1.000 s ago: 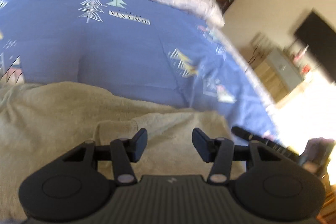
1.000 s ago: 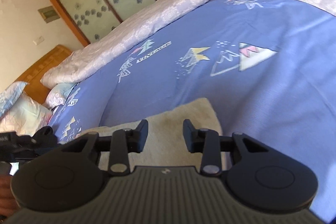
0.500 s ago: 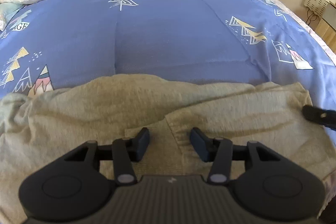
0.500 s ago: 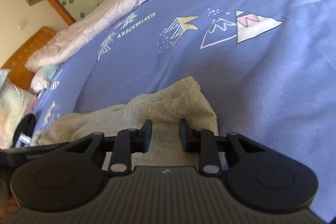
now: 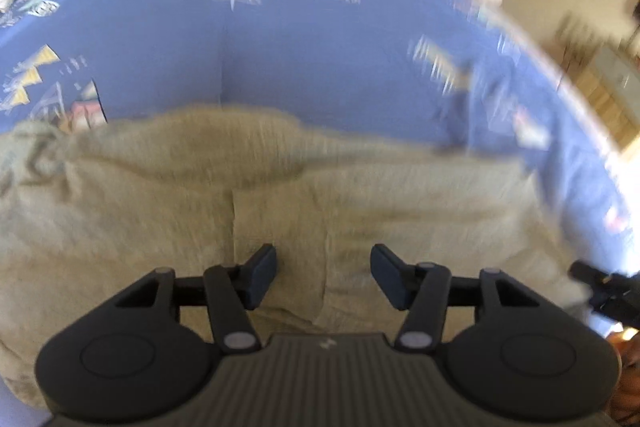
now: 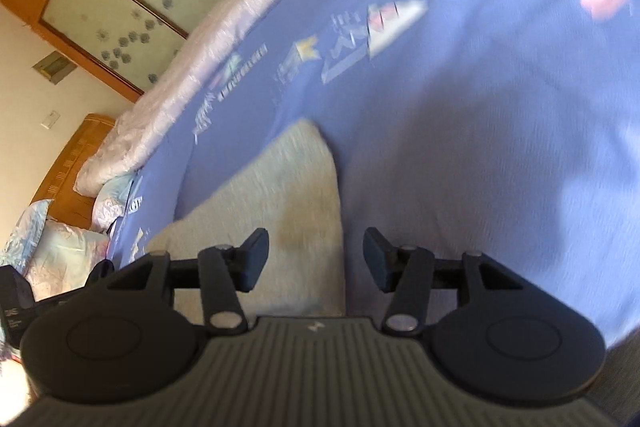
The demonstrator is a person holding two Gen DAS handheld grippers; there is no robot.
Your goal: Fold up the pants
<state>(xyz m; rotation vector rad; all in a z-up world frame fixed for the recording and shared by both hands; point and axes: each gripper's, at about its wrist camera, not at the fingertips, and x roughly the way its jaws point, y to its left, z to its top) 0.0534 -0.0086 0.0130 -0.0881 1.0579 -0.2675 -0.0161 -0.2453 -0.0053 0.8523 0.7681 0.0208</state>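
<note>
The right tool is standing spread, its jaws having just been opening, with nothing pinched: the edge of the pants is lying below the gap, running up the lower middle of the right wrist view, and neither pad is pressing on it. Half a second ago these jaws were much nearer together over the same pale corner, so this reads as a release of the cloth, or a readying for a new grip.

The left tool is also standing spread and has been widening a little, with nothing clamped between its pads. It is hovering over a ridge of fabric in the lower middle of the left wrist view. The pants are lying across the blue bed, filling the lower half of that frame from the left edge nearly to the right, where the other tool is showing dark at the far right.

Both views are smeared by motion. My judgement is that the pants are laid out and no fold is held yet; a fresh grasp is the next need.
</note>
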